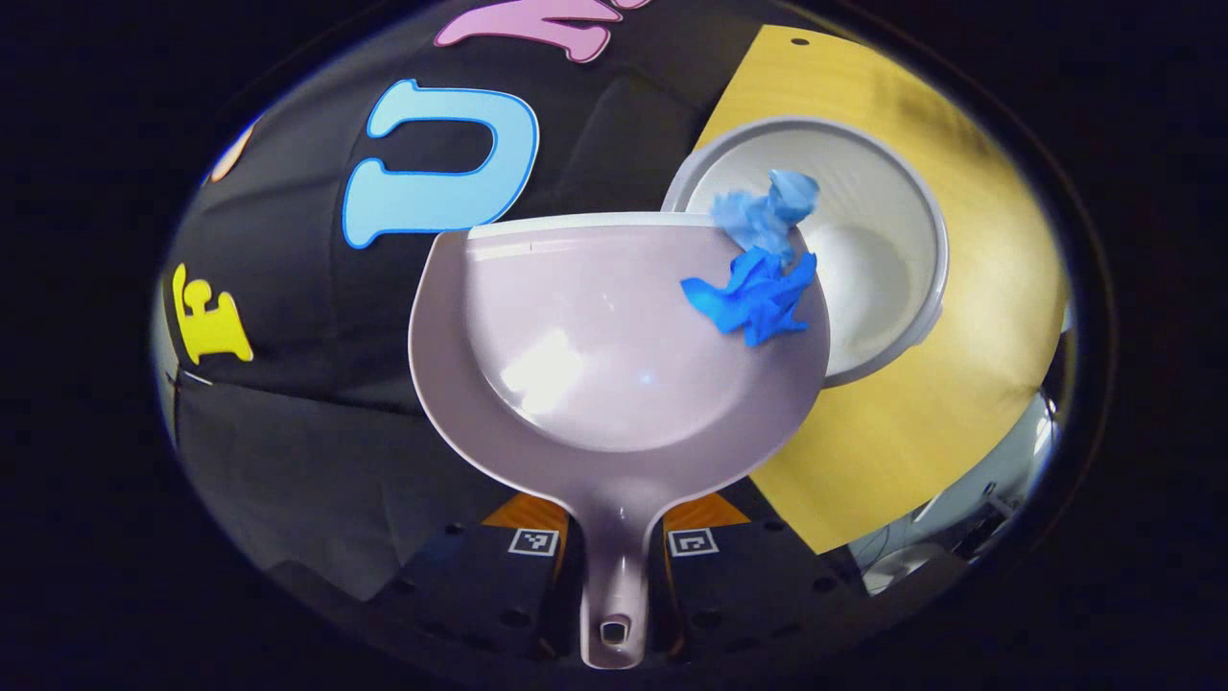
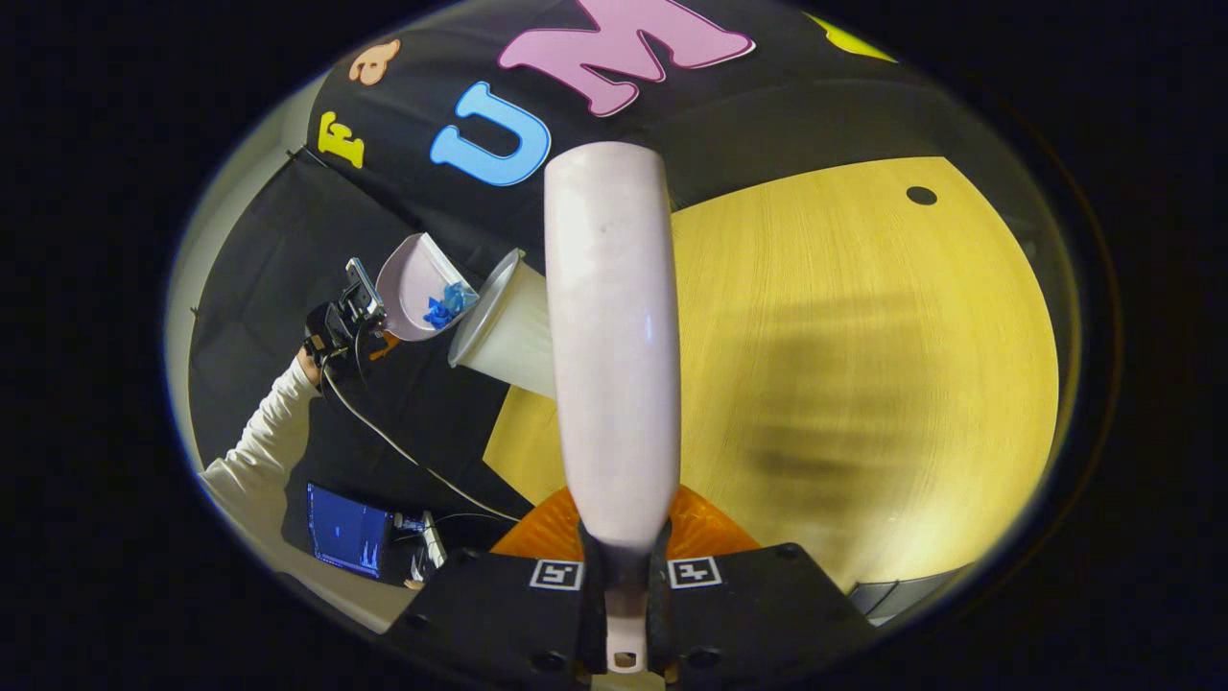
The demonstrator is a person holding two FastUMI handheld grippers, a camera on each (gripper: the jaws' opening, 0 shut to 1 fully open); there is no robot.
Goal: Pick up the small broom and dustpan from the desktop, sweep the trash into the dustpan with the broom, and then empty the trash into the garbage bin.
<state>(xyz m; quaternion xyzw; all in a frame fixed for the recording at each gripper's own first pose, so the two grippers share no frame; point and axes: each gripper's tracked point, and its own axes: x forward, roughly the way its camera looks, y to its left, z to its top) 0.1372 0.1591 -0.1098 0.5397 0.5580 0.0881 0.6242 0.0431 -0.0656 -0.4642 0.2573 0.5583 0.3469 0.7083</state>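
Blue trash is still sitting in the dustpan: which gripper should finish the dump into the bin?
Left. The left gripper holds the dustpan by its handle, tipped at the garbage bin's rim, blue trash at its lip. The right gripper just holds the broom.

Dustpan [image 1: 614, 365]: smooth plastic, glossy, catching soft highlights. Trash [image 1: 758, 288]: crumpled, thin, looks like paper or film; cannot tell which. Garbage bin [image 1: 863, 240]: matt plastic, faintly ribbed inside. Desktop [image 2: 863, 365]: wood-grain, satin finish. Broom [image 2: 614, 336] back: smooth, lightly glossy plastic
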